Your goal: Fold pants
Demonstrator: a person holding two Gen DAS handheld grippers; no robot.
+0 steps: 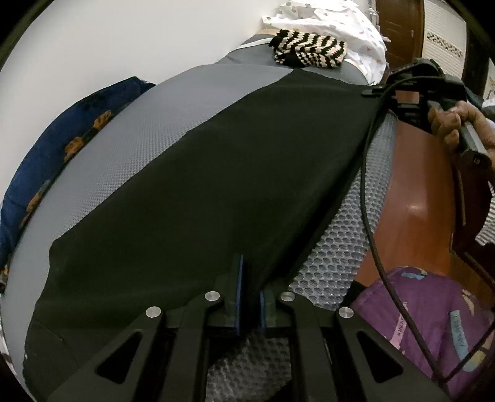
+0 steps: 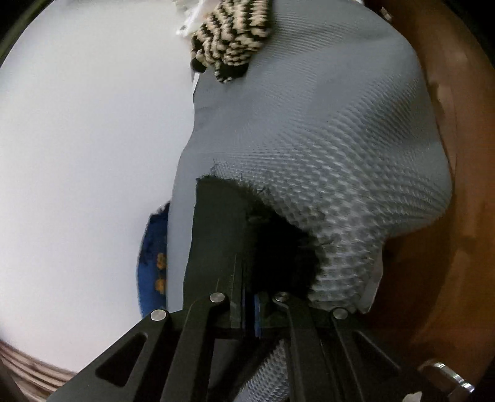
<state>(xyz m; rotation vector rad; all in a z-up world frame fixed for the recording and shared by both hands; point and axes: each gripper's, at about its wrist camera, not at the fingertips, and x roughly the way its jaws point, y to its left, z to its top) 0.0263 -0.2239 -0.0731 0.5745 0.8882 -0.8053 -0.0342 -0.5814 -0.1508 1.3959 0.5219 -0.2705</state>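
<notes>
Two grippers, both engaged on one garment. Left gripper (image 1: pixel 250 297): fingers drawn narrow, pinching the near edge of the black pants (image 1: pixel 201 191), close to the near right corner. Right gripper (image 2: pixel 247 297): fingers likewise closed on black cloth, a frayed dark edge bunched just beyond the pads; in the left view it sits at the far right corner of the same garment, held by the person's right hand (image 1: pixel 458 120).

Pants: spread long and mostly flat on the grey mesh mattress (image 1: pixel 173 102) of a bed, right edge running along the mattress side, beside the wooden bed frame (image 1: pixel 411 173).

Beyond, not touching the pants: striped knit item (image 1: pixel 309 51), white printed cloth (image 1: pixel 334 21). Left of the mattress: blue patterned bedding (image 1: pixel 65 136). Near right, low: purple bundle (image 1: pixel 433 315).

Risks, judged: either pinch looks shallow, so cloth may slip when lifted; uneven lift of the two corners would skew the fold; the trailing cable (image 1: pixel 368 173) lying along the held edge could be caught in the fold.
</notes>
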